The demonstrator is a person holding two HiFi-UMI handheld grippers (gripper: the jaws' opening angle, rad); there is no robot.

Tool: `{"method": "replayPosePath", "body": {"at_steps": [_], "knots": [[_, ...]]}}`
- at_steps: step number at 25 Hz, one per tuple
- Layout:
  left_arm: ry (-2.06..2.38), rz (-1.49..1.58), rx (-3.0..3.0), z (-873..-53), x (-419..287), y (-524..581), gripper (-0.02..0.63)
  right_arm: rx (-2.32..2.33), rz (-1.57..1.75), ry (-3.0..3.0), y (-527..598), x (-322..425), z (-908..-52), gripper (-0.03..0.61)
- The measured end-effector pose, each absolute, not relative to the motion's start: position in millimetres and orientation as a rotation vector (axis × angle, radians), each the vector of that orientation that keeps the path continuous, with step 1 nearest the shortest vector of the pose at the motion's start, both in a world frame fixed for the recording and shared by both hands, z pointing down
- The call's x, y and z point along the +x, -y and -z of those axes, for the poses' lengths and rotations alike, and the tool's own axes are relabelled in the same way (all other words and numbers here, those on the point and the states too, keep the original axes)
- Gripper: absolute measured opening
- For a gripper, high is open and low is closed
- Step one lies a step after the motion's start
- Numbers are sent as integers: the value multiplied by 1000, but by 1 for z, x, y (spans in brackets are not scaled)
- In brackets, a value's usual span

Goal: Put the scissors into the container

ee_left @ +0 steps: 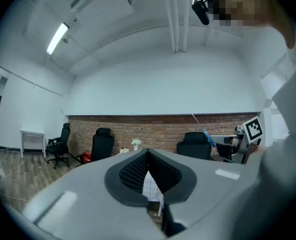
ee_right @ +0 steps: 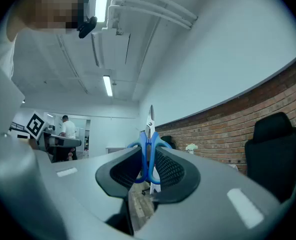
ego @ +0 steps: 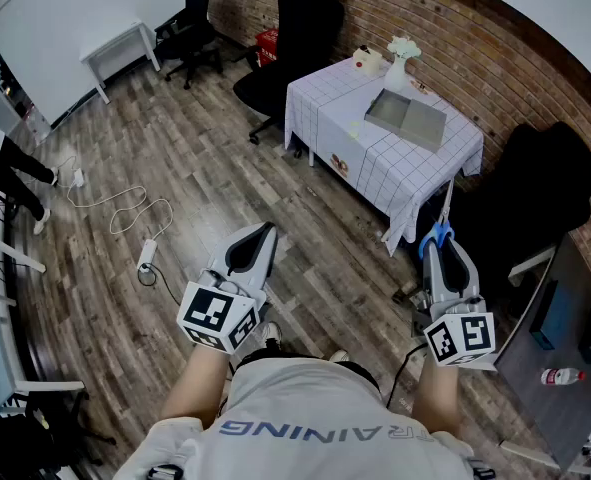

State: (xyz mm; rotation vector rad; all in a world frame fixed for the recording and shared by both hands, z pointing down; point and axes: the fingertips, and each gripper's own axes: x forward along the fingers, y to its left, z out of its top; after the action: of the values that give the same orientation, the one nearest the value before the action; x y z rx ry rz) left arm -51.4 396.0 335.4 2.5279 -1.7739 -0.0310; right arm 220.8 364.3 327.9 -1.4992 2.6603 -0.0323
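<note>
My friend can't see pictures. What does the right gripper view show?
The right gripper has its jaws shut on blue-handled scissors, blades pointing up. Behind are a brick wall and a black chair.

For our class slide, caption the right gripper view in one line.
Right gripper clamps blue-handled scissors, blades pointing up, beside a brick wall.

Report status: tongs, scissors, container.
Right tongs shut on scissors, blades forward. Left tongs shut, empty. Container on table ahead, not yet reached. Nothing blocking.
</note>
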Motion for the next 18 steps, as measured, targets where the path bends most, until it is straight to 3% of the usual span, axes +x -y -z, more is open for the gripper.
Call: {"method": "replayPosePath", "body": {"at_steps": [18], "knots": [[1771, 33, 2492, -348, -86, -389, -2, -1491, 27, -2690, -351, 185, -334, 103]]}}
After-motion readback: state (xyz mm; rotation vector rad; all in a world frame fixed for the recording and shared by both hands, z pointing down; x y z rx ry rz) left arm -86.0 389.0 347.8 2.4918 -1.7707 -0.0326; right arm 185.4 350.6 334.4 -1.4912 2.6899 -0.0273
